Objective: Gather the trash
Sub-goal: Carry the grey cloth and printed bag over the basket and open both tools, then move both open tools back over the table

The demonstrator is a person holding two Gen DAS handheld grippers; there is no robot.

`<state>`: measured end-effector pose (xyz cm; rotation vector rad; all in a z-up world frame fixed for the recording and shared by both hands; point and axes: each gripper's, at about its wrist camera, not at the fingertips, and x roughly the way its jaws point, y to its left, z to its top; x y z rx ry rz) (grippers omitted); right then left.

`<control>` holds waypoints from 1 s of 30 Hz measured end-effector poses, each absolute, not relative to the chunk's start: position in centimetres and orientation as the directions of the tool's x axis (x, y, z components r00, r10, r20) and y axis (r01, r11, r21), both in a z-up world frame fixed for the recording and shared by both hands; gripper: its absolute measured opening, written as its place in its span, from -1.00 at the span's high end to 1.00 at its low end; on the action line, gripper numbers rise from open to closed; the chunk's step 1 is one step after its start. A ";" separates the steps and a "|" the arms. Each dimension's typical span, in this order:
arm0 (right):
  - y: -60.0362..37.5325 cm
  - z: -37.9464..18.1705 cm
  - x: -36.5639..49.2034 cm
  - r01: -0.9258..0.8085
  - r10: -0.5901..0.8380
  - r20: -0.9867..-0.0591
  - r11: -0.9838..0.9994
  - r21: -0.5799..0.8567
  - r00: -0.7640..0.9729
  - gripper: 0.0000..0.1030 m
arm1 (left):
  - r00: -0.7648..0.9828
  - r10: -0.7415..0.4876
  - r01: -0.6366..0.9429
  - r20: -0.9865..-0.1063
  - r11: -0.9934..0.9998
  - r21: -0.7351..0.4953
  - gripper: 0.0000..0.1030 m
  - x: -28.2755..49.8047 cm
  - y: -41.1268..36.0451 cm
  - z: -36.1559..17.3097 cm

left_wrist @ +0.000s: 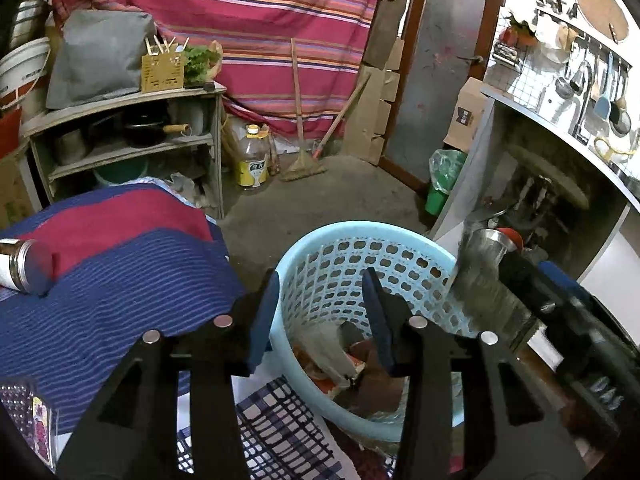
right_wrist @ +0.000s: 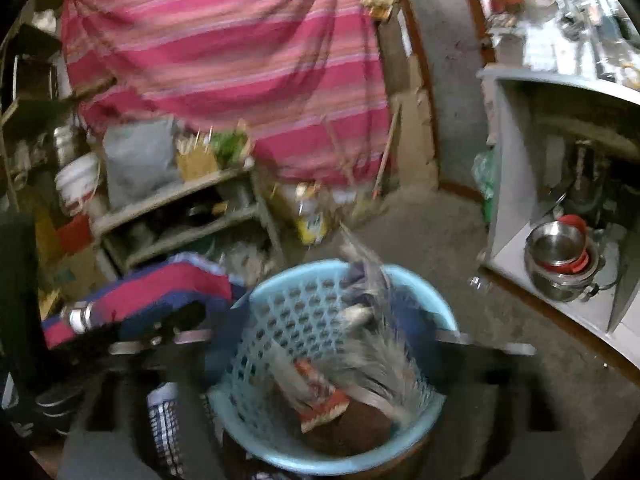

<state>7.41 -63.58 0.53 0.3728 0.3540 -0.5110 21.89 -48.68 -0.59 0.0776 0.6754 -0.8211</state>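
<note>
A light blue perforated basket [left_wrist: 340, 264] stands on the floor and holds wrappers and scraps [left_wrist: 340, 360]. My left gripper [left_wrist: 320, 312] is open and empty, just above the basket's near rim. In the blurred right wrist view the basket [right_wrist: 280, 320] is below me. My right gripper [right_wrist: 332, 340] is wide open over it. A silvery crumpled wrapper [right_wrist: 372, 344] is between the fingers, above the trash [right_wrist: 320, 396] inside; whether it touches them I cannot tell. The right gripper with the silvery wrapper [left_wrist: 480, 280] shows at the basket's right edge in the left wrist view.
A table with a blue and red striped cloth [left_wrist: 120, 264] is at left, with a metal-lidded jar [left_wrist: 24, 266] on it. A shelf unit [left_wrist: 128, 148] stands behind, an oil bottle [left_wrist: 252, 160] and a broom [left_wrist: 302, 168] beside it. A white cabinet [left_wrist: 560, 140] is at right.
</note>
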 end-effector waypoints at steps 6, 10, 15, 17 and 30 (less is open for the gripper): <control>-63.6 1.2 6.8 0.527 -0.409 -0.386 0.804 0.276 0.827 -0.50 | 0.508 -0.648 0.683 -0.568 0.704 -0.193 0.19 22.1 -47.7 0.0; -63.8 1.4 6.2 0.514 -0.394 -0.371 0.798 0.316 0.841 -0.50 | 0.533 -0.637 0.665 -0.558 0.722 -0.189 0.19 22.3 -45.5 0.7; -60.5 2.9 7.9 0.439 -0.331 -0.346 0.846 0.304 0.878 -0.50 | 0.582 -0.616 0.630 -0.531 0.754 -0.186 0.19 22.6 -40.3 2.4; -56.6 4.3 9.7 0.367 -0.277 -0.324 0.893 0.260 0.904 -0.50 | 0.605 -0.597 0.612 -0.527 0.772 -0.173 0.19 22.8 -38.0 3.2; -45.4 4.0 10.8 0.474 -0.426 -0.366 0.880 0.046 0.827 -0.82 | 0.827 -0.378 0.375 -0.416 0.922 -0.092 -0.91 15.6 -15.1 7.3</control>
